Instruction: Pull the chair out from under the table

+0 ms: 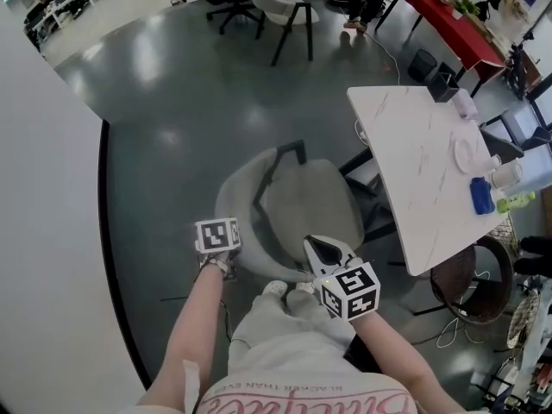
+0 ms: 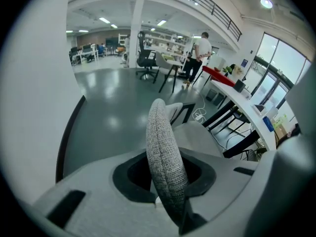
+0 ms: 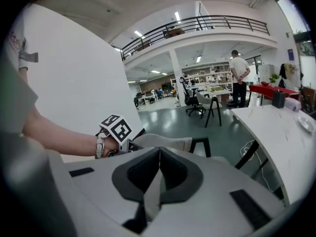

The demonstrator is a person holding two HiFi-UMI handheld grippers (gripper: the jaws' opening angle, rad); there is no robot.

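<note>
Grey woven fabric sits in the left gripper (image 2: 167, 177): its jaws are clenched on the top rim of the chair (image 2: 160, 127) backrest. The right gripper (image 3: 159, 154) is closed on itself, with nothing we can see between the pads. It hangs just beside the backrest, on the bench side.

The chair stands beside the white marbled bench (image 1: 414, 145). Its seat is mostly clear of the bench edge, its front end close to the bench legs. We judge the pull under way and well along.

The next move calls for a firm hold on the rim and a straight drag away from the bench. We would watch for the black chair legs catching the bench frame.

Writing: pink lettering on the person's shirt (image 1: 297, 397), too warped to read. Marker cubes (image 1: 217, 235) carry black-and-white squares only. No brand seen on chair or bench.
</note>
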